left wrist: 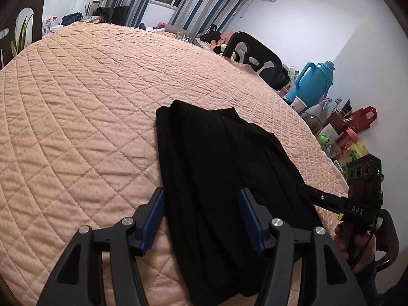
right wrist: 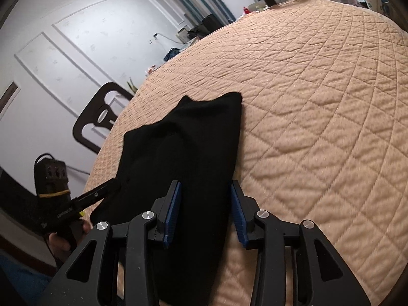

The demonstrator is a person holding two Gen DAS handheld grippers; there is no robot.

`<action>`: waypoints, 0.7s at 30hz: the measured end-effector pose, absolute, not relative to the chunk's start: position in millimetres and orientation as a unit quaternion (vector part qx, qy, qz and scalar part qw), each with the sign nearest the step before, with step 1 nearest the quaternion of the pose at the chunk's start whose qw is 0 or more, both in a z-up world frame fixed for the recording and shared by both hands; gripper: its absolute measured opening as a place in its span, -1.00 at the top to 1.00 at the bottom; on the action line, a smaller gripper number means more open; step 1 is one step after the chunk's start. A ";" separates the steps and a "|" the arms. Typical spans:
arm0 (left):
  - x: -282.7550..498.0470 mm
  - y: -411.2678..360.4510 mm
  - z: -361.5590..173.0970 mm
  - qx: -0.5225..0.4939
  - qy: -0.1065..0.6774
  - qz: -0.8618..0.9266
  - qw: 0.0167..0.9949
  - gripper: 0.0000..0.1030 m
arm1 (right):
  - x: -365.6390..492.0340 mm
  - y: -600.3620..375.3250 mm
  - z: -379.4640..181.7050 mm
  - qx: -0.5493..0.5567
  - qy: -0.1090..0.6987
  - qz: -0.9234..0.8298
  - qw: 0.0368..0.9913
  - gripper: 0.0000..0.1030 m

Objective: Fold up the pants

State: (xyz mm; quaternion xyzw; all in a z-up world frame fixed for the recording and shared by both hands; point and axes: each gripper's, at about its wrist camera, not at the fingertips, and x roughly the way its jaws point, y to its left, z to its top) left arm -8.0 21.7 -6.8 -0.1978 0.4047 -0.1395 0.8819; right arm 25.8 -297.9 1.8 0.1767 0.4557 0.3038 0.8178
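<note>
Black pants [left wrist: 216, 178] lie in a long, narrow, layered bundle on the peach quilted cover [left wrist: 76, 114], running from the near edge of the cover toward its middle; the legs appear already laid one over the other, so the lengthwise fold looks done and the crosswise fold looks to be the step in hand.

The left gripper [left wrist: 201, 214] hangs over the near end of the pants with its blue-padded fingers [left wrist: 153, 219] spread wide, one on each side of the cloth and gripping nothing; the right gripper [right wrist: 206, 210] stands likewise parted over the same near end, its inner pad over the cloth and its outer pad at the pants' edge, holding nothing; seen from the left wrist, the right gripper's black body [left wrist: 331, 199] reaches the pants' right margin, though whether its tip touches the cloth cannot be told.

The far end of the pants shows two uneven corners [right wrist: 214, 99] pointing toward the cover's centre; a dark chair [left wrist: 255, 53] and a blue jug [left wrist: 311, 81] stand beyond the cover's far right rim.

By judgement, the next move calls for both grippers to close on the near corners of the pants, lift together, and carry that end over toward the far end, keeping the layers aligned so the stack does not slide apart.
</note>
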 end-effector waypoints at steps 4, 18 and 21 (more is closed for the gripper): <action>2.2 19.2 -5.9 -0.190 0.406 -0.143 0.882 -0.23 | 28.3 -297.9 1.1 0.178 0.454 0.307 0.817 0.23; -10.6 27.5 -9.9 -0.244 0.408 -0.148 0.868 -0.22 | 31.7 -291.2 -0.1 0.189 0.451 0.316 0.813 0.26; -10.5 28.0 -10.4 -0.257 0.411 -0.142 0.863 -0.22 | 32.0 -291.2 -0.3 0.187 0.449 0.313 0.816 0.30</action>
